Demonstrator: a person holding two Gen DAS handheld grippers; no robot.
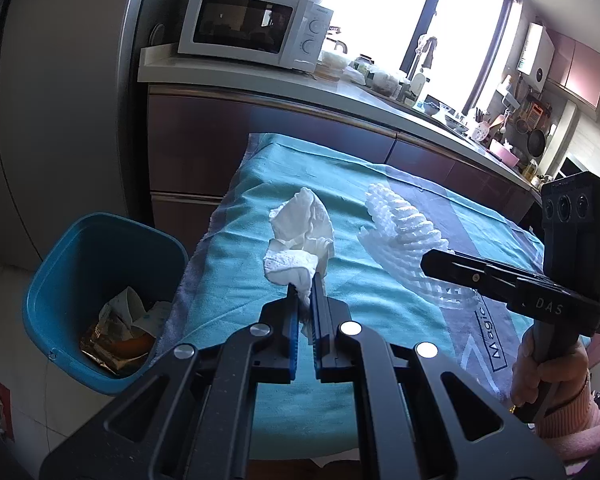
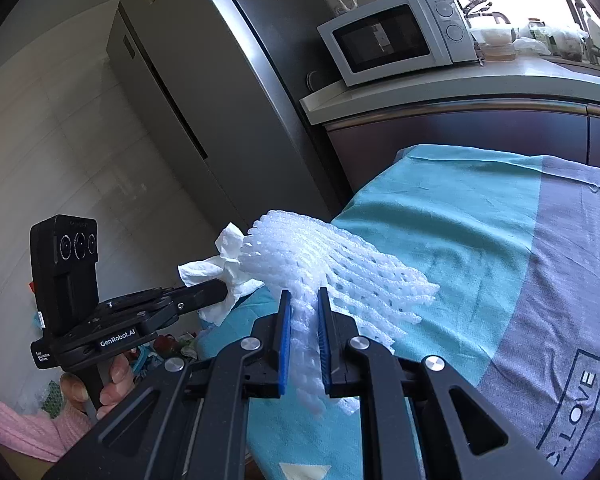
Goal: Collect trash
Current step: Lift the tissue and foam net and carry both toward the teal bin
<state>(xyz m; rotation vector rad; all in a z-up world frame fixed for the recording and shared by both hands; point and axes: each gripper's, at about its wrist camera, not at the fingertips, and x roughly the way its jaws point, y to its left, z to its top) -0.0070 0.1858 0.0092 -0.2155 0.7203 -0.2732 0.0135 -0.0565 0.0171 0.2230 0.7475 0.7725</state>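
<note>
Left tongs (image 1: 305, 286) clamp a crumpled white tissue (image 1: 300, 236) near the surface's (image 1: 228, 280) left edge; right tongs (image 2: 304, 300) clamp a white foam fruit net (image 2: 332, 264).

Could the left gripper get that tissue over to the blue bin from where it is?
Probably yes. The left gripper is shut on the tissue, and the blue bin stands open beside the table with nothing between them.
</note>
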